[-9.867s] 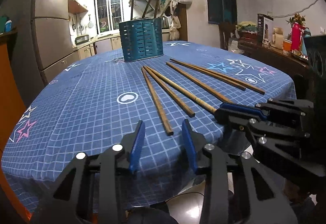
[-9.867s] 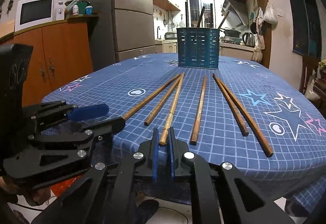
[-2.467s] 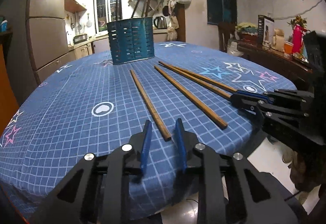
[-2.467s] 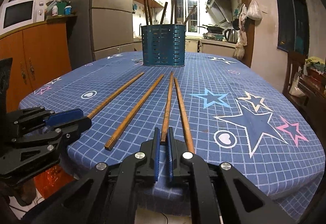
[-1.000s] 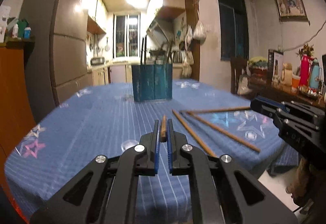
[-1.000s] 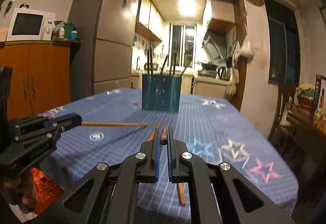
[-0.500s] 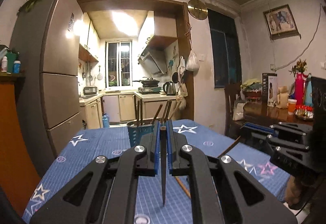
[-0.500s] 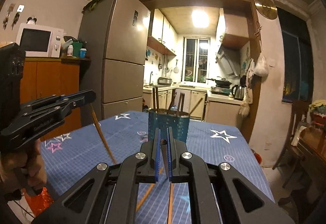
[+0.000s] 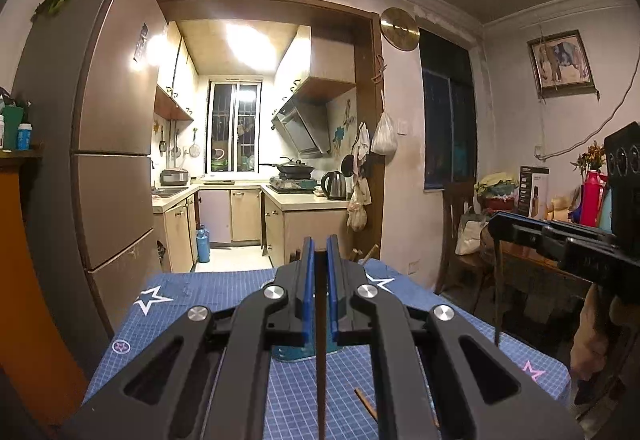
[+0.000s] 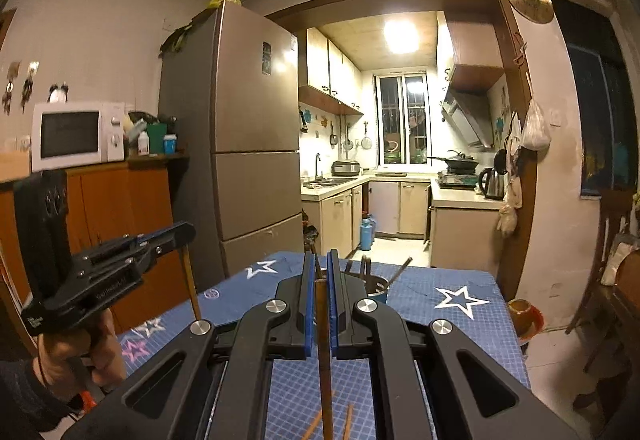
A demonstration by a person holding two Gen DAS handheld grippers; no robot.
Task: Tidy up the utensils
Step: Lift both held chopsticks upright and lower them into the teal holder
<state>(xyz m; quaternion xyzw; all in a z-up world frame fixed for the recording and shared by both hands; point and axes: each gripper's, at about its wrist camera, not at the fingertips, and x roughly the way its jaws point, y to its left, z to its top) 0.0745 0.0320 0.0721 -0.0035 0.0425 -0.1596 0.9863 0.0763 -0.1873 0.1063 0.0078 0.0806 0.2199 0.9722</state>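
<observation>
- Two chopsticks are held, one per hand-held gripper, both hanging point-down above the desk (image 10: 472, 324).
- Left hand-held gripper (image 9: 319, 260) is clamped on a dark chopstick (image 9: 321, 380) over the teal holder (image 9: 298, 351).
- Right hand-held gripper (image 10: 319, 272) pinches a brown chopstick (image 10: 326, 380) (holder (image 10: 378, 290) just beyond).
- Loose chopsticks (image 10: 348, 425) lie on the blue cloth.

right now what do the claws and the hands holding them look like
Both are matte black plastic claws, left claw and right claw, with blue pads lining the fingers, silver round bolts and triangular cutouts in the linkage. A bare hand with a dark sleeve grips the left handle, which bears faint lettering.
</observation>
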